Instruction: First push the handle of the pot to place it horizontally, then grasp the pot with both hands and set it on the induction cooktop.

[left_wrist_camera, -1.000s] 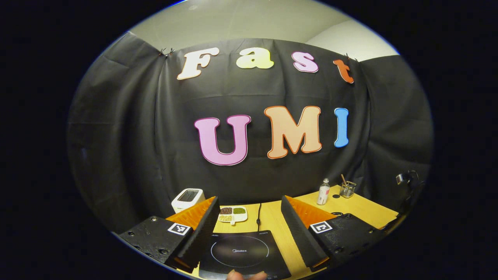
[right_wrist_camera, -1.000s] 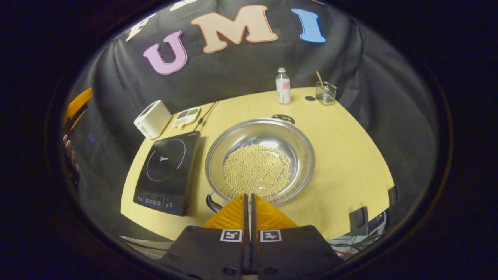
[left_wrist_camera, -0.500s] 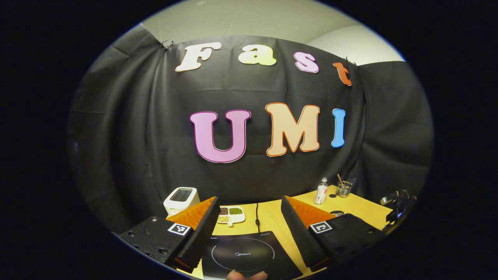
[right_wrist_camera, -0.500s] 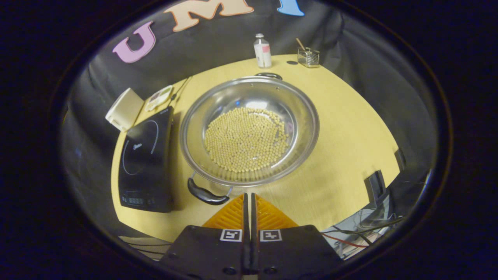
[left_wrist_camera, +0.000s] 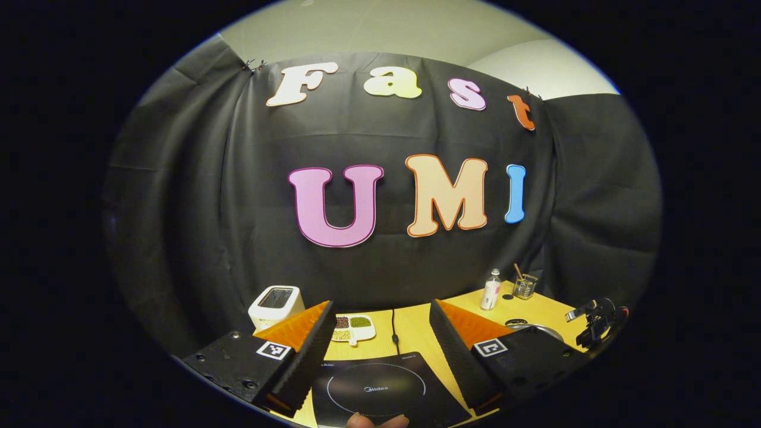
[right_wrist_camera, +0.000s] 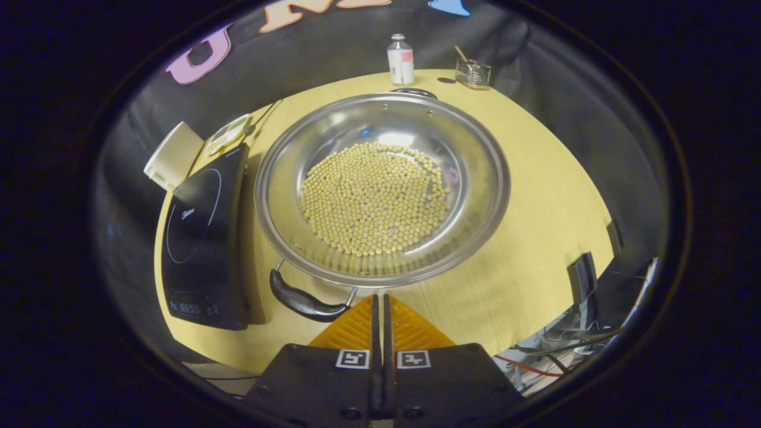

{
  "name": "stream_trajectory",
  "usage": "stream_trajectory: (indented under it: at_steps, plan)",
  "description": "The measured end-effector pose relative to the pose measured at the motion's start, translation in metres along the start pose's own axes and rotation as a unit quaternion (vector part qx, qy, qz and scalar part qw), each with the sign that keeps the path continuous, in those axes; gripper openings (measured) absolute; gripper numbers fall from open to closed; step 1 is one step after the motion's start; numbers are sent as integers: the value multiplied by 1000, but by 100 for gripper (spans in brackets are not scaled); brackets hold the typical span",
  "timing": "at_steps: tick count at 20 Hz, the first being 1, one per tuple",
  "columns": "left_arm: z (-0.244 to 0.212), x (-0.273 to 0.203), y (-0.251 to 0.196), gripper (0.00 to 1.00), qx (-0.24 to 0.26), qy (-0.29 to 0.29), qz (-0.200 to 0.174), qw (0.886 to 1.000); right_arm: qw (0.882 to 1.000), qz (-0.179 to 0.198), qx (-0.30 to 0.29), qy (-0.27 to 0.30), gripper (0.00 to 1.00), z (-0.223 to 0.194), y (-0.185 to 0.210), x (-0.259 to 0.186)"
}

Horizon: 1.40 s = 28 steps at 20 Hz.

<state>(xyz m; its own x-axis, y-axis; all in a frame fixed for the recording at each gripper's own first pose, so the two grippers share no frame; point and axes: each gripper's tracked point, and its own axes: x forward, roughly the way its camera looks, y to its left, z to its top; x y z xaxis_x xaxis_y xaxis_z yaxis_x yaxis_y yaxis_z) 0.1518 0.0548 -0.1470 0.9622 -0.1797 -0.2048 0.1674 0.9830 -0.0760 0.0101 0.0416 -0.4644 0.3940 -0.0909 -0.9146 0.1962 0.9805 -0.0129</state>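
In the right gripper view, going from the left edge inward, a cream-white toaster (right_wrist_camera: 172,156) stands at the far left corner of the yellow wooden tabletop (right_wrist_camera: 535,202), with a small white divided dish of dark and green beans (right_wrist_camera: 229,132) just beyond it. Next comes the flat black induction cooktop (right_wrist_camera: 202,238), lying along the tabletop's left side with its control strip toward the near edge. Just beside it, to the right, sits the wide, shallow stainless-steel pot (right_wrist_camera: 383,187), not on the cooktop; a layer of pale round soybeans (right_wrist_camera: 374,199) covers its bottom. Its near black loop handle (right_wrist_camera: 306,300) points toward the lower left, and the far black handle (right_wrist_camera: 413,92) peeks over the rim at the back. Behind the pot stand a small clear bottle with a pink label (right_wrist_camera: 400,59) and, further right, a small glass jar holding a stick (right_wrist_camera: 472,72). The right claw (right_wrist_camera: 380,306) is clenched with its fingers pressed together on nothing, its tip just beside the near handle.

In the left gripper view, the left claw (left_wrist_camera: 380,321) is released, fingers spread wide, hanging above the induction cooktop (left_wrist_camera: 380,389) and holding nothing. A fingertip (left_wrist_camera: 374,421) shows at the bottom edge. The toaster (left_wrist_camera: 272,302) stands at far left.
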Motion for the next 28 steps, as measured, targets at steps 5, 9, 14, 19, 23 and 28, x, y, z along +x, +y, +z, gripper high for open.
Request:
stream_trajectory:
  at_steps: [5, 9, 14, 19, 23, 28]
  plan:
    - [0, -1, 3, 95, 3, 1, -1, 1000, 1000, -7, 5, 5, 0, -1, 4, -1]
    - [-1, -2, 3, 95, 2, 1, -1, 1000, 1000, -1, 20, 10, 3, 0, 15, -1]
    - [-2, -4, 8, 95, 2, 3, 3, 1000, 1000, 14, 24, 14, 0, 4, 36, 0]
    - [-6, -5, 13, 96, 2, 7, 10, 1000, 999, 30, 33, 16, 3, 9, 56, -1]
    - [-8, -5, 16, 95, 0, 9, 12, 1000, 998, 42, 40, 21, 3, 14, 74, 2]
    - [-10, -4, 18, 95, -3, 11, 13, 1000, 996, 60, 64, 28, 0, 23, 97, 6]
